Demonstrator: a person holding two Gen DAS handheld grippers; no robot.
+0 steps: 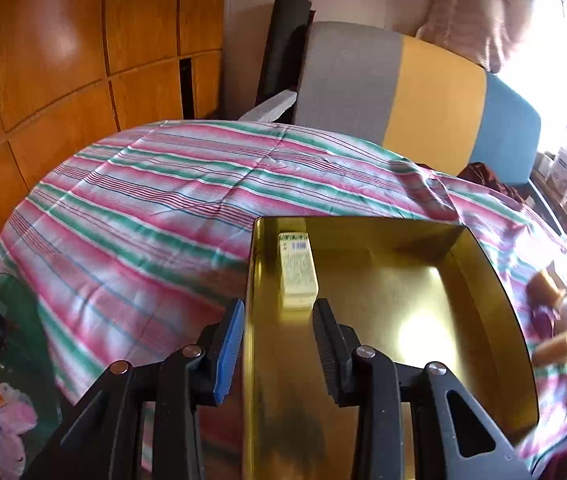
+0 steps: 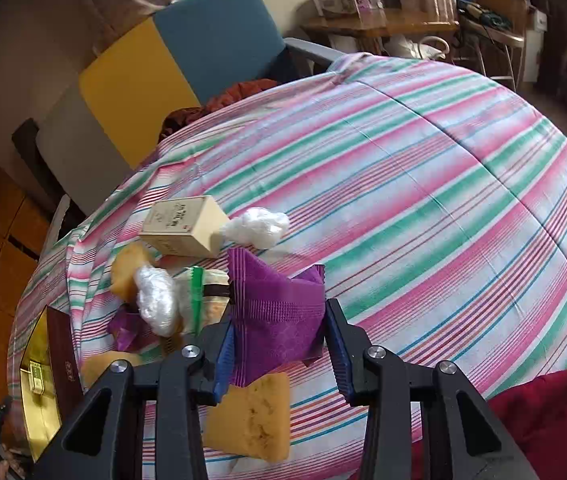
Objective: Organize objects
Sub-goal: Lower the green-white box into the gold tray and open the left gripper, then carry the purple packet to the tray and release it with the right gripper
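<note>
A striped bedspread (image 2: 423, 184) is covering the bed beneath both sets of jaws. A gold tin (image 1: 483, 280) is lying directly ahead of the left gripper (image 1: 277, 344), whose jaws are standing released and are straddling the tin's left wall. A small cream box (image 1: 297, 276) is resting inside the tin, just beyond those jaws. The right gripper (image 2: 279, 344) is grasping a purple pouch (image 2: 279, 312); a yellow sponge (image 2: 251, 416) is lying below its jaws.
</note>
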